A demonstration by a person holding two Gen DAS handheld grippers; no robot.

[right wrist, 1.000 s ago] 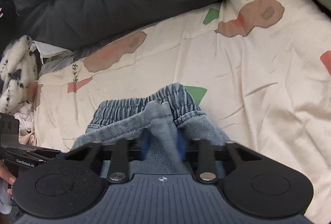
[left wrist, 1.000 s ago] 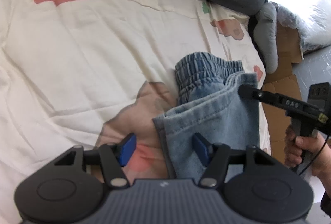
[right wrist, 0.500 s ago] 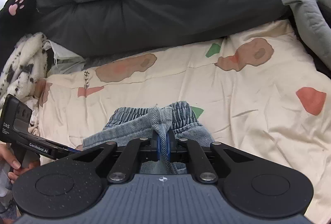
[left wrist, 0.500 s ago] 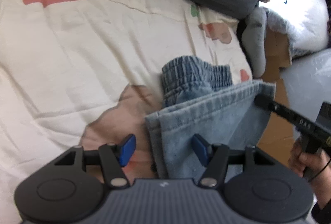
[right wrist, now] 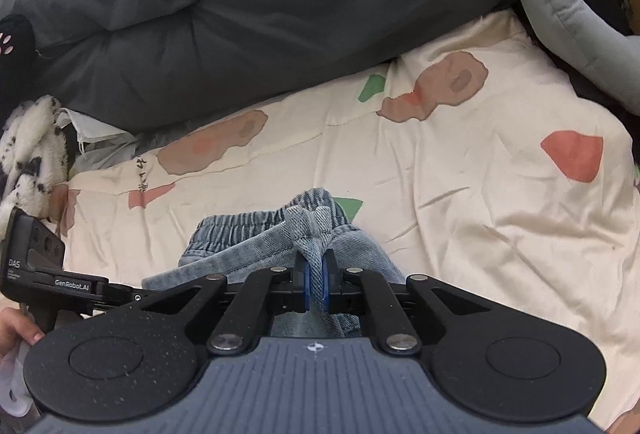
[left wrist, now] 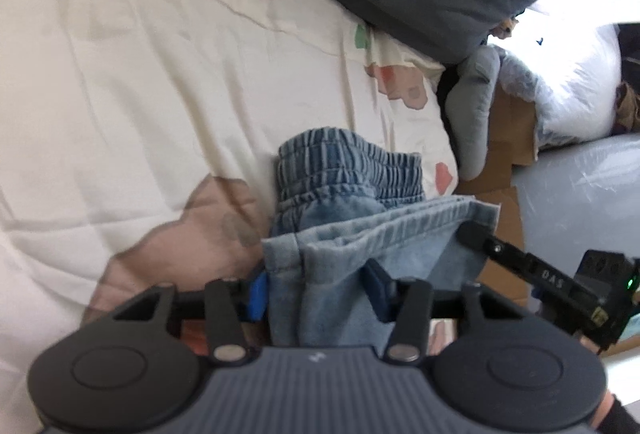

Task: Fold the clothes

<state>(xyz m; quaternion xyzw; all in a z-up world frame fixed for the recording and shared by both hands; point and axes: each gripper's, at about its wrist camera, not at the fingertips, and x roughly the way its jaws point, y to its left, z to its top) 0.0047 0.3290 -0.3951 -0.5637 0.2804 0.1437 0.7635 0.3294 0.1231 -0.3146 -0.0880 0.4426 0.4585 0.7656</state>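
- The left tool [left wrist: 316,290] has just been closing: its blue pads [left wrist: 256,294] now sit nearer each other than a second ago, with the hem corner of the denim trousers [left wrist: 360,246] bunched between them; whether the pads truly pinch the cloth cannot be told, as the left one is half hidden behind the fold.
- The right tool [right wrist: 315,286], loose around a fold a second ago, is now clamped tight on the trousers, and that edge hangs higher off the bed [right wrist: 460,193] than before.
- In the left wrist view the right tool's tip [left wrist: 472,234] bites the far corner of the hem, and the hem has stretched into a line between the two tools.
- The lower part of the trousers drops out of sight behind both tool bodies; only fingertips of the left hand [right wrist: 16,334] show at the frame edge.
- The trousers are pale blue denim with a ruched elastic waistband [left wrist: 348,169], which rests on the cream patterned bed sheet, near a dark grey duvet [right wrist: 280,13].
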